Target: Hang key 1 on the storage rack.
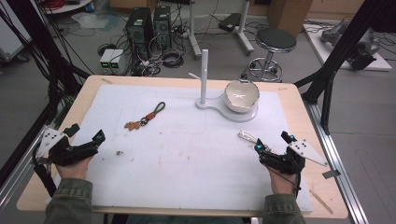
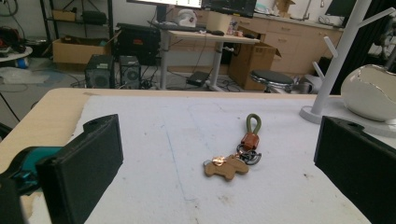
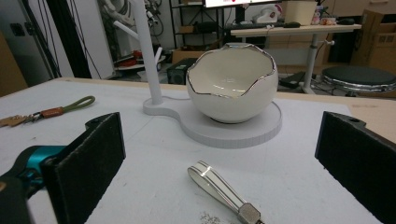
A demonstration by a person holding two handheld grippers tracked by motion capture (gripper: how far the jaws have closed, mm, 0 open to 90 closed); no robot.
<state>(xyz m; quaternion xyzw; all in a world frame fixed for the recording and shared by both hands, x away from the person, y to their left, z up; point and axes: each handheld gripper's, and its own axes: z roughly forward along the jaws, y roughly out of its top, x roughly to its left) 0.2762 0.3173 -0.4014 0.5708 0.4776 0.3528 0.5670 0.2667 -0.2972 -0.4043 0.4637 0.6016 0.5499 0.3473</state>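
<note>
Grippers: I count two. My left gripper (image 1: pixel 86 133) sits at the near left of the worktop (image 1: pixel 79 93), my right gripper (image 1: pixel 273 142) at the near right.
Left gripper state: jaws spread wide, nothing held.
Right gripper state: jaws spread wide, nothing held.
Keychains: I see two. The brown keychain (image 2: pixel 233 158) with an olive loop lies left of centre, ahead of my left gripper and apart from it. The white-strap keychain (image 3: pixel 219 191) lies just ahead of my right gripper, between its jaws in the right gripper view, untouched.
Bowl: one, a white eggshell-shaped bowl (image 3: pixel 231 88) with a silver rim, standing on the stand's round base.
Stand: one white stand (image 1: pixel 204 74) with an upright post and side pegs, at the far middle.
Surface: a white mat (image 1: pixel 187 154) covers the pale wooden worktop; a few dark specks lie on it.
Room: one black stool (image 1: pixel 275 44), two computer towers (image 1: pixel 148 25), cables across the floor.
</note>
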